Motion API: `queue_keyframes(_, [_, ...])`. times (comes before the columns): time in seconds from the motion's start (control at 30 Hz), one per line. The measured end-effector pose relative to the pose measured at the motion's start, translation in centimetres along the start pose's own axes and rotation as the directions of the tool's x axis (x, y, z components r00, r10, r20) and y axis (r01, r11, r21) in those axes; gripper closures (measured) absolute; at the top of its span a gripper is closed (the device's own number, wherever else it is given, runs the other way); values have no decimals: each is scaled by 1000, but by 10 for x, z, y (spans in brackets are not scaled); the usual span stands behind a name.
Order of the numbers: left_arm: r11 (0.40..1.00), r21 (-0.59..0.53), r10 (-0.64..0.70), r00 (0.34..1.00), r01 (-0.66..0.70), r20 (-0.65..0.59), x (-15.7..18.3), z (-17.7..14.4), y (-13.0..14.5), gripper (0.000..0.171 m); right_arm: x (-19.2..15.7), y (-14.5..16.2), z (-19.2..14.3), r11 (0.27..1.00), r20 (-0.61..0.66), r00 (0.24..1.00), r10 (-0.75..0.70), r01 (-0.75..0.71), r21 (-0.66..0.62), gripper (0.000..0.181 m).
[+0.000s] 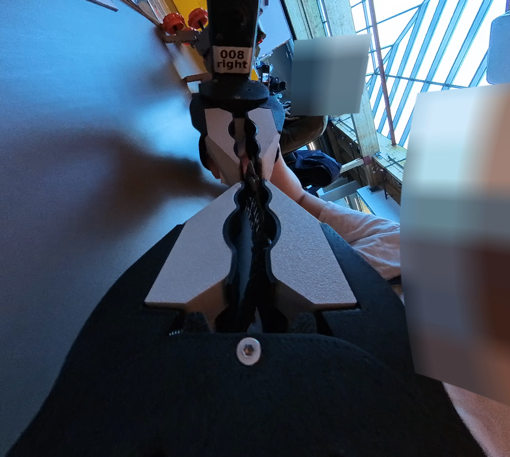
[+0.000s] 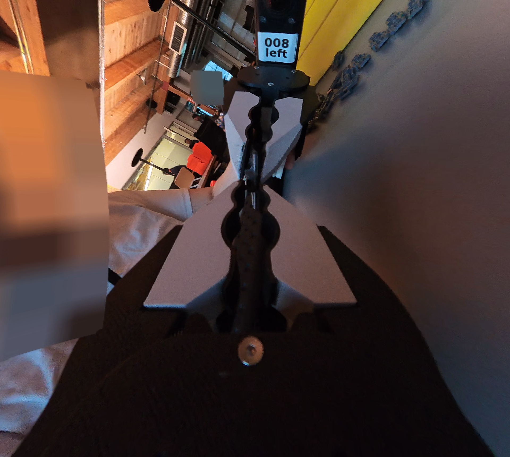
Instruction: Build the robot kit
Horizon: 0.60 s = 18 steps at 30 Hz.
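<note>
Two grippers tip to tip, left gripper [image 1: 252, 190] and right gripper [image 2: 249, 190] both clenched on one dark perforated strip [image 2: 247, 245].

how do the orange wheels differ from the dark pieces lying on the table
The orange wheels are bright, round and ridged, two mounted on a small frame. The dark pieces are blue-grey, blocky and strung in a loose row. Both sit near the yellow wall.

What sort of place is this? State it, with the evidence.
Probably a shared workshop or makerspace in a loft-like building. A glazed lattice roof and timber wall with silver ducting frame it; orange-wheeled brick-built models sit on the grey table, and people sit by orange seats beyond.
</note>
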<state>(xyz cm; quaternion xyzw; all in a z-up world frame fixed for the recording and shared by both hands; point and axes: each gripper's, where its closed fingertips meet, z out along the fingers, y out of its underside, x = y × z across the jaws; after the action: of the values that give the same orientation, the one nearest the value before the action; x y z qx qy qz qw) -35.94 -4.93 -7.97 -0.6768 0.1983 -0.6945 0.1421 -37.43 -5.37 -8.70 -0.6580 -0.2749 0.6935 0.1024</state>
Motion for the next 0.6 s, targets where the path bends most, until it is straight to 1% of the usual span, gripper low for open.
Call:
queue_keyframes(0.1, [1000,13,8,1000,-8,-11,3,-1,-2,164,-3,-3,1,1000,12,1000,8,-8,27,175])
queue_keyframes(0.2, [1000,13,11,1000,-11,-21,5,-2,-2,164,-5,-3,2,999,50,998,25,-27,41,175])
queue_keyframes(0.27, [1000,16,10,1000,-10,2,1,-2,-3,164,-1,-3,1,999,30,999,28,-29,33,175])
queue_keyframes(0.33, [1000,25,-19,1000,20,-16,2,-2,-4,164,-1,-4,1,999,22,999,41,-42,31,176])
queue_keyframes(0.4, [996,33,-82,995,84,-57,4,-2,-5,164,-3,-5,1,999,21,999,31,-32,29,176])
queue_keyframes(0.47, [987,48,-146,983,152,-110,6,-3,-9,138,6,-5,-1,1000,-52,999,1,0,19,175])
queue_keyframes(0.5, [982,53,-174,976,182,-132,7,-3,-10,134,7,-4,-2,1000,-62,998,-5,5,15,175])
queue_keyframes(0.53, [979,55,-189,972,198,-142,8,-3,-10,135,6,-4,-2,1000,-56,998,-1,2,16,175])
queue_keyframes(0.6, [976,67,-197,973,206,-117,3,-3,-11,138,9,-5,-2,1000,-80,997,-10,12,21,175])
